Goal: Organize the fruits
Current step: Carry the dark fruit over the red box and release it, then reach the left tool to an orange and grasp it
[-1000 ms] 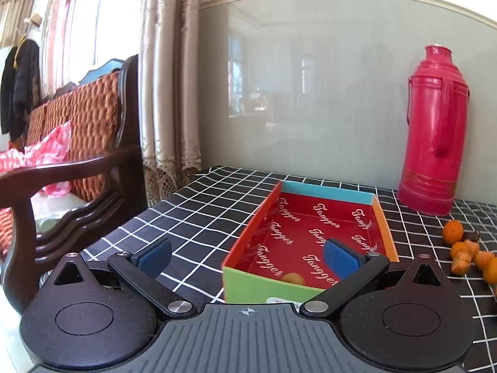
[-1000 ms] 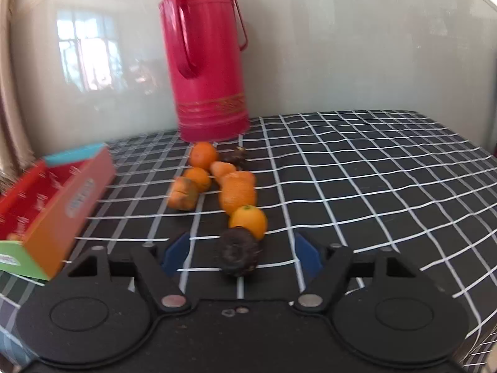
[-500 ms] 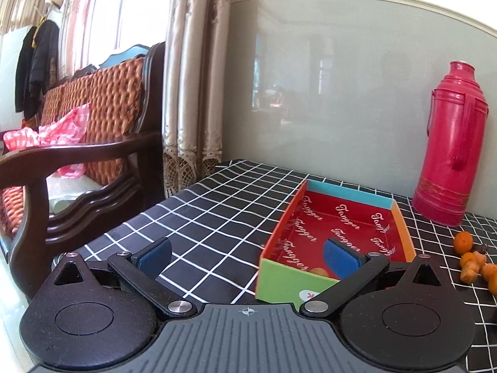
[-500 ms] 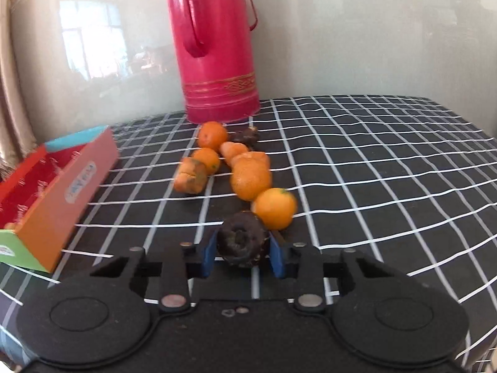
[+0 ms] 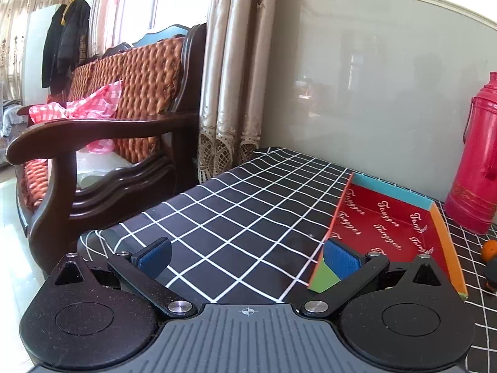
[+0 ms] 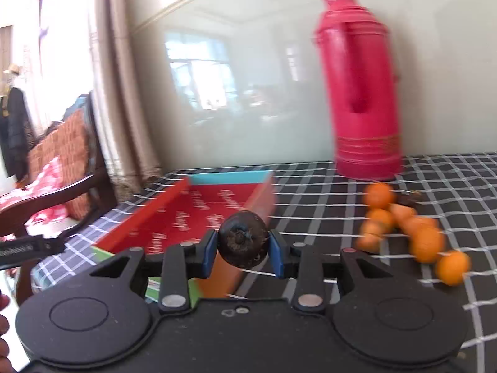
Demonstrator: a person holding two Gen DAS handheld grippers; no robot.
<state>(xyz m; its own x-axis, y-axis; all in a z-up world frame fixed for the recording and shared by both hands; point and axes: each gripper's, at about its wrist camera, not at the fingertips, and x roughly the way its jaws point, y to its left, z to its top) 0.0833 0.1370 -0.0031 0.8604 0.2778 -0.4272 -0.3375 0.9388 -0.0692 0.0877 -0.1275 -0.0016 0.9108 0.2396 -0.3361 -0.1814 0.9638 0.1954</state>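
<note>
The checked table (image 5: 236, 217) fills the lower frame, the red-lined box (image 6: 198, 214) sitting centre-left. Right tool (image 6: 242, 250) is clamped on a dark round fruit (image 6: 243, 238), held just above the box's near corner. Oranges (image 6: 425, 242) cluster at right. Left tool (image 5: 245, 256) gapes wide, empty.

In the right wrist view we find everything smeared by blur: the lettering on the red floor of the box (image 6: 186, 217) cannot be read, the oranges (image 6: 425, 242) run together so we cannot count them, and a small dark thing (image 6: 408, 199) behind them stays unidentifiable. In the left wrist view, the right fingertip (image 5: 340, 261) covers the box's near corner (image 5: 323, 276), while the thermos (image 5: 475, 168), one orange (image 5: 490, 250) and a dark object (image 5: 492, 275) are cut off by the right edge
</note>
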